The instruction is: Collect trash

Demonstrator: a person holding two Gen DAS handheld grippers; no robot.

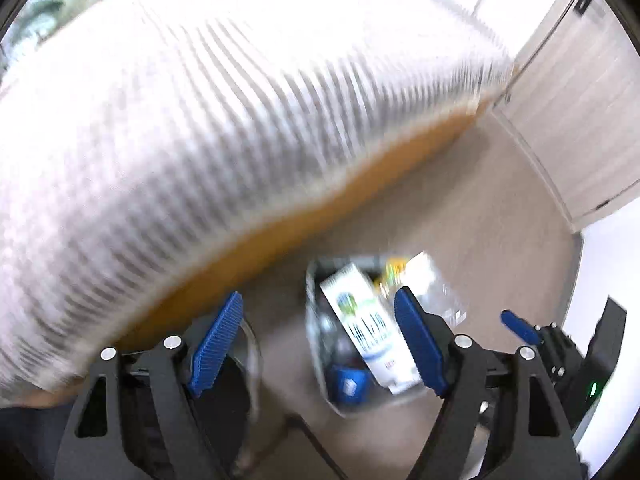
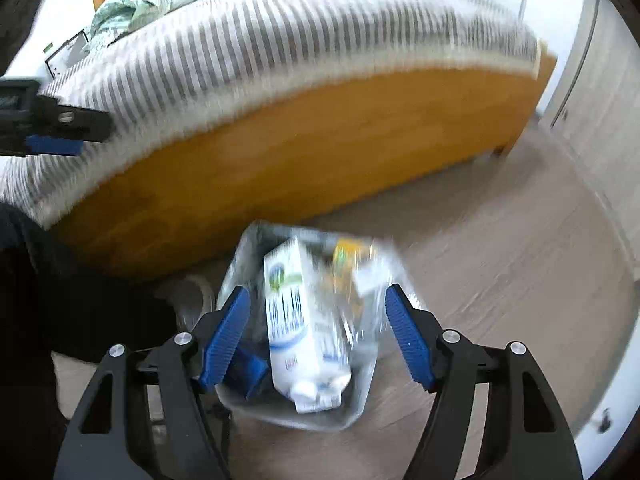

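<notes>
Both hand-held grippers, left and right, are hanging wide open and empty above one clear plastic trash bag on the floor, holding one white milk carton beside the wooden bed.

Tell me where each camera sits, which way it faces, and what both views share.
Left wrist: on the left tool, facing steeply down; own open fingers, the right tool's finger at right.
Right wrist: on the right tool, facing down; own open fingers, the left tool at upper left.
Shared: the clear trash bag with the white carton, the striped bed, the floor.
</notes>
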